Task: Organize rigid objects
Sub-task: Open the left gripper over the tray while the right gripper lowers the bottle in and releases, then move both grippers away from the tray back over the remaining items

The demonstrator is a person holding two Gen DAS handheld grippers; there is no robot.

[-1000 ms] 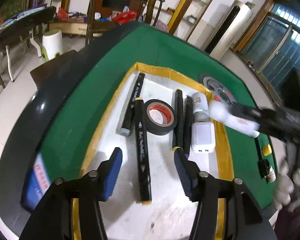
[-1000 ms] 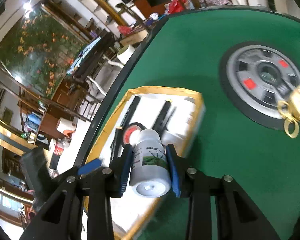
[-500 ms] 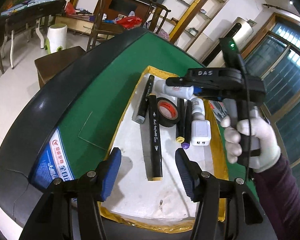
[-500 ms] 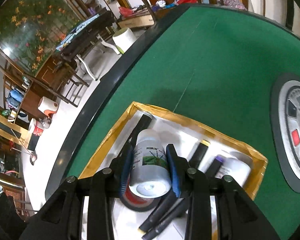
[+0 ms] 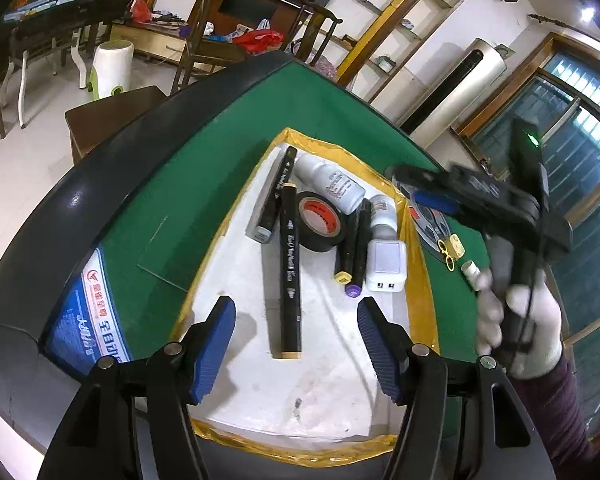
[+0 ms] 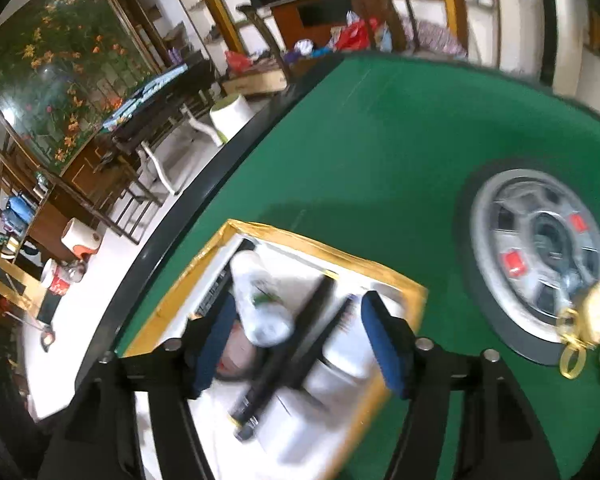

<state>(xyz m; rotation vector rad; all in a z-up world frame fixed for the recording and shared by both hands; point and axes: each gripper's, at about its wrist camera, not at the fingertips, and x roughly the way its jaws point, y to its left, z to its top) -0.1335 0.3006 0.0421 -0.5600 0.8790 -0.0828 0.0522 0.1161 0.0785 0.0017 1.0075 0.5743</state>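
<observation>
- right gripper (image 6: 300,340): jaws have just been opening, now apart, nothing clamped between them.
- white bottle (image 5: 334,188) lies on its side in the yellow-edged tray (image 5: 414,240), leaning on the black tape roll (image 5: 318,226).
- left gripper (image 5: 294,346): jaws apart and empty, above the tray's near end.

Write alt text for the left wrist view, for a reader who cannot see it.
A white tray edged in yellow tape on a green table holds black markers, a roll of black tape, two white bottles and a white charger. The open left gripper hovers over its near end; a gloved hand holds the right gripper, jaws just opened, beside it.
</observation>
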